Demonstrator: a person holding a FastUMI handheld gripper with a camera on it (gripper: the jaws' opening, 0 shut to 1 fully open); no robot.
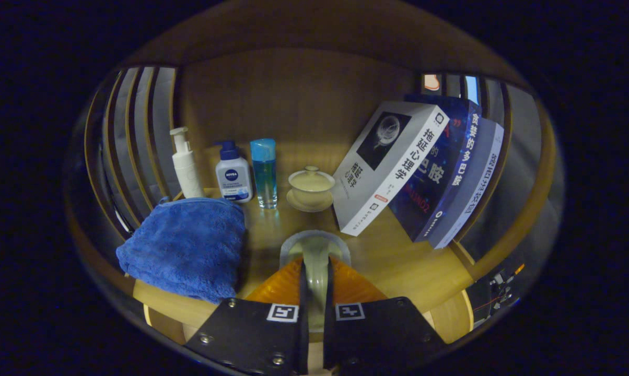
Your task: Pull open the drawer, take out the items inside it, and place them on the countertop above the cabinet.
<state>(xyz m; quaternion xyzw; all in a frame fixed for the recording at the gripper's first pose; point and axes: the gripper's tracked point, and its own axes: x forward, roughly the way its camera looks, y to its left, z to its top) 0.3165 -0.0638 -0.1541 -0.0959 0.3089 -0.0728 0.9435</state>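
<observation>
My gripper (314, 274) is shut on a pale greenish cup (314, 250). The cup's round rim sticks out just ahead of the orange fingers (280, 287), which press on it from both sides. The cup hangs low over the wooden countertop (398, 261); whether it touches the wood is hidden by the fingers. Beyond the cup, near the back wall, stands a cream lidded tea bowl (311, 188) on its saucer. The drawer is out of sight.
A folded blue towel (186, 248) lies left of the fingers. Behind it stand a white pump bottle (185, 167), a white bottle with a blue pump (233, 175) and a clear blue-capped bottle (264, 172). Three books (393, 162) lean at the right. Slatted walls close both sides.
</observation>
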